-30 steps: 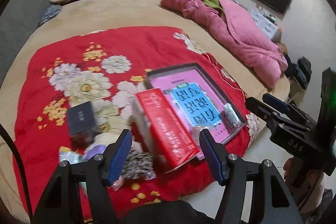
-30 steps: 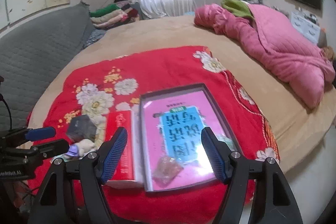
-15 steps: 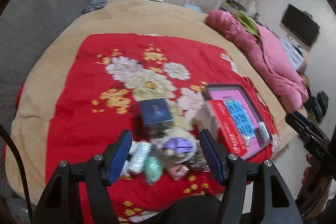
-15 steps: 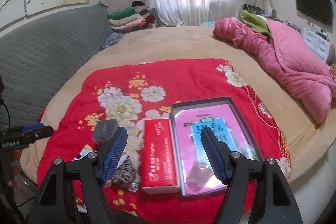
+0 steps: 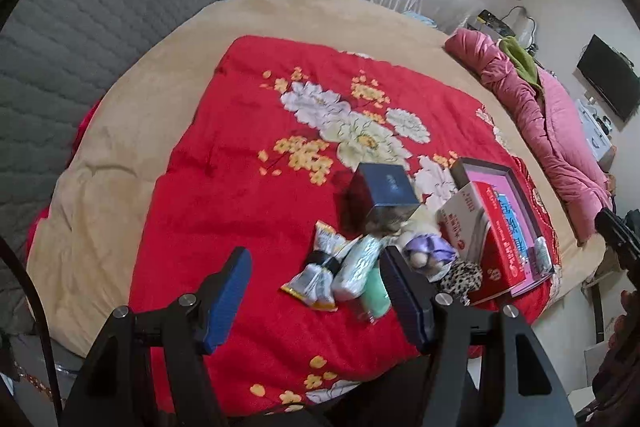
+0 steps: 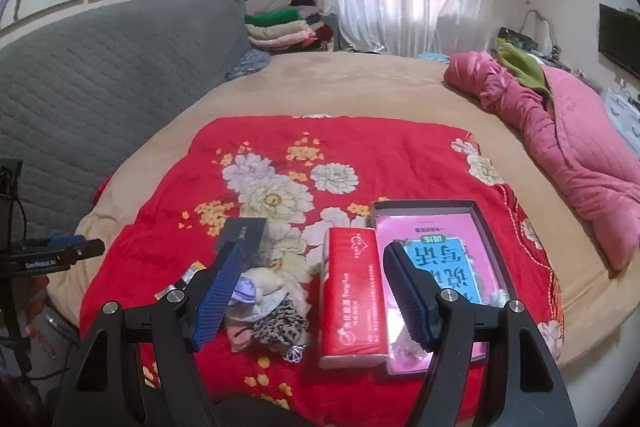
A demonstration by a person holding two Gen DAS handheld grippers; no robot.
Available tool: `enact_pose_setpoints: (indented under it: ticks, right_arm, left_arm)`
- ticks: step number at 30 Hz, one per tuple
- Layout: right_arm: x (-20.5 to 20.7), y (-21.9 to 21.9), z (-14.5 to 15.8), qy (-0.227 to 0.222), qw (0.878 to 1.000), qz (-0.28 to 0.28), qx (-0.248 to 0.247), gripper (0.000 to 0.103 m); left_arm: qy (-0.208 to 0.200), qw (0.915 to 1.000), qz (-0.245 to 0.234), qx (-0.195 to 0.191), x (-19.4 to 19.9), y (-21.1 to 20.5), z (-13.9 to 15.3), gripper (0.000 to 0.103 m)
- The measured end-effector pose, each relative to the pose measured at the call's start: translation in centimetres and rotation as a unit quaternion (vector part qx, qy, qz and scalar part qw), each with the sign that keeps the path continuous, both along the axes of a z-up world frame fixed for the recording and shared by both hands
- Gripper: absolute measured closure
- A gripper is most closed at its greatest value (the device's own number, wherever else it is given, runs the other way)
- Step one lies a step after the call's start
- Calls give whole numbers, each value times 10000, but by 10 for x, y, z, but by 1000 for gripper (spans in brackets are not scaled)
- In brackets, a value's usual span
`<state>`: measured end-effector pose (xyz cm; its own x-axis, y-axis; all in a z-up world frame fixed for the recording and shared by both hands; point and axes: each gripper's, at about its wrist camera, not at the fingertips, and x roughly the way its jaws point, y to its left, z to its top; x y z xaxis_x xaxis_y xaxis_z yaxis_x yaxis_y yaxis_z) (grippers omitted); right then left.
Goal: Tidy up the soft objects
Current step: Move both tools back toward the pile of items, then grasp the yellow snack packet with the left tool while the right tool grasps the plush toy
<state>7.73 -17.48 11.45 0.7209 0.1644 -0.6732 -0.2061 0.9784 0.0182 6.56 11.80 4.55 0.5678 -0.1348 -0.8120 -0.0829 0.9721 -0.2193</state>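
Nothing has been picked up yet; this looks like the approach, with both tools hovering over the red floral blanket at the bed's near edge. The left gripper has its jaws standing wide with nothing between them, and the heap of soft things (a lilac-and-cream plush lump, a leopard-print piece) lies just ahead and to its right. The right gripper is likewise wide and empty; that same heap sits just past its left finger, while the red tissue pack lies straight ahead between its fingers.

My guess is the next move means lowering one tool onto a single soft item and closing gently.

In the way: a dark blue box leans over the heap's far side, foil snack packets and a mint tube crowd its left, and the pink-lined tray lies right of the tissue pack.
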Motion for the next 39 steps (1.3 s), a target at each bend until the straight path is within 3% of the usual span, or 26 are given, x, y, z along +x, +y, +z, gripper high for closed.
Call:
enact_pose_setpoints:
  ticks: [8, 21, 33, 39]
  right_arm:
    - [-3, 17, -12, 136, 9996, 243, -94, 29]
    - [1, 34, -55, 568, 9970, 498, -146, 28]
    - [16, 47, -94, 1007, 9924, 678, -210, 28]
    - [22, 47, -100, 1066, 9918, 678, -180, 28]
  left_arm:
    - [323, 9993, 13, 195, -5, 4, -31, 37]
    - [889, 9937, -352, 582, 3, -16, -89, 37]
    - [1361, 9873, -767, 296, 25, -32, -133, 37]
    - [1424, 9858, -708, 544, 39, -31, -144, 37]
